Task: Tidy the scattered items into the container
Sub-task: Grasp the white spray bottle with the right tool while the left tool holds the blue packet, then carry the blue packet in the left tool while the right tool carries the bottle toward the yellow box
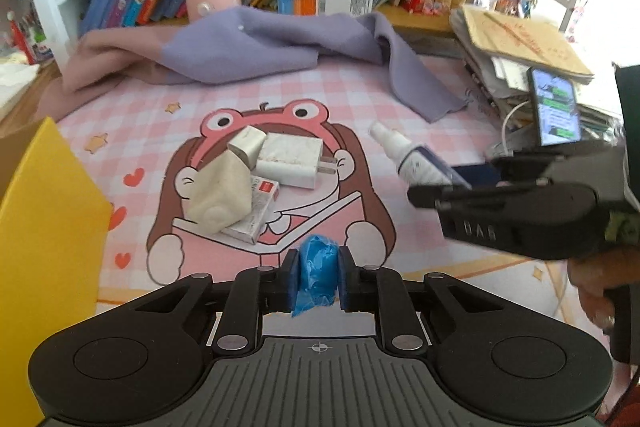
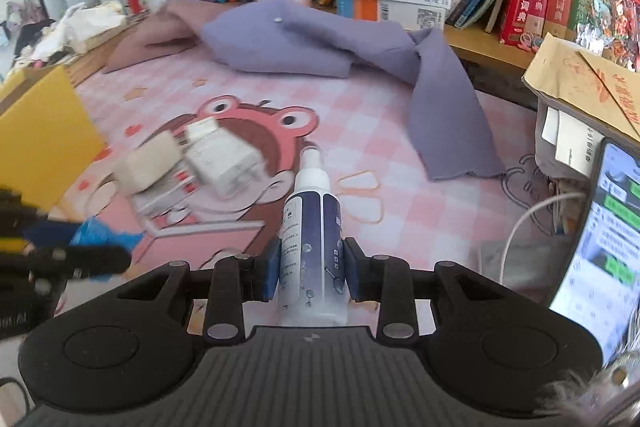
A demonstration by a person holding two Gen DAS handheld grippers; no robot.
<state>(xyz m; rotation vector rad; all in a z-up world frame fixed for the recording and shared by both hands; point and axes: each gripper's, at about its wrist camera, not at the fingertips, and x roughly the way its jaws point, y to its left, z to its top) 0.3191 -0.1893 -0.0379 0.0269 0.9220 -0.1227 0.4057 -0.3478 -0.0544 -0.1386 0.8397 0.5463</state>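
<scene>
The left tongs (image 1: pixel 319 279) are clamped on a crumpled blue wad (image 1: pixel 317 273); the right tongs (image 2: pixel 311 269) are closed around a white spray bottle (image 2: pixel 310 227), nozzle pointing away. Ahead of the left tongs the chargers and small box (image 1: pixel 256 175) lie heaped on the bench (image 1: pixel 420 235). The yellow container (image 1: pixel 44 227) stands left of both tongs. Best to carry each load level and release only once well over its rim
</scene>
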